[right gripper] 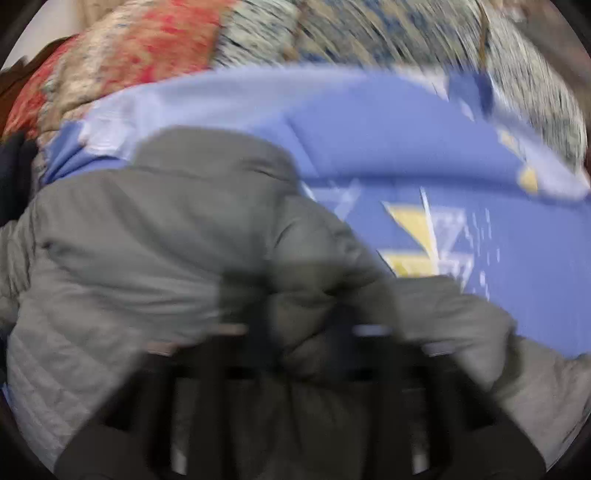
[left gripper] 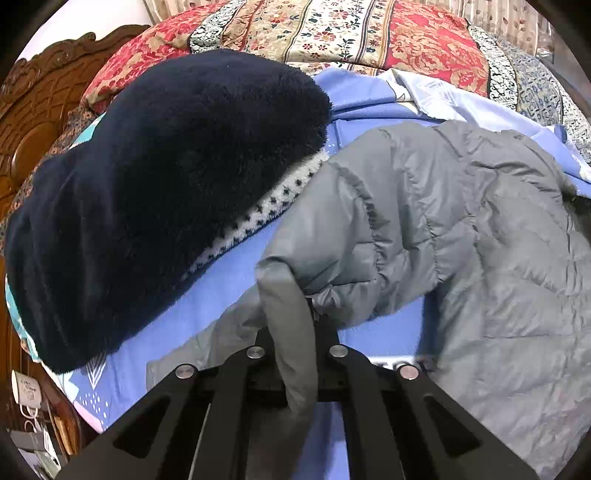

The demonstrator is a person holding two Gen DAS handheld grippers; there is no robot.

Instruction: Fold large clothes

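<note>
Here the left tongs are pinching a grey strip of the grey jacket, which is lying on the blue bedsheet beside a dark fleece — the right tongs are blurred, apparently pinching jacket fabric.

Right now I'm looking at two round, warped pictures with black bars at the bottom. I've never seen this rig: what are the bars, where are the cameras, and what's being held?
The black bars are two-finger grippers that a person holds, one in each hand. Each carries a fisheye camera looking along its fingers, hence the round, bent view.

In the left wrist picture, the left gripper is shut on a fold of the grey puffer jacket, which lies on a blue bedsheet. A dark navy fleece garment lies beside it, with a floral quilt behind.

The right wrist picture is blurred. The right gripper seems shut on the same jacket, but that is not certain.
</note>
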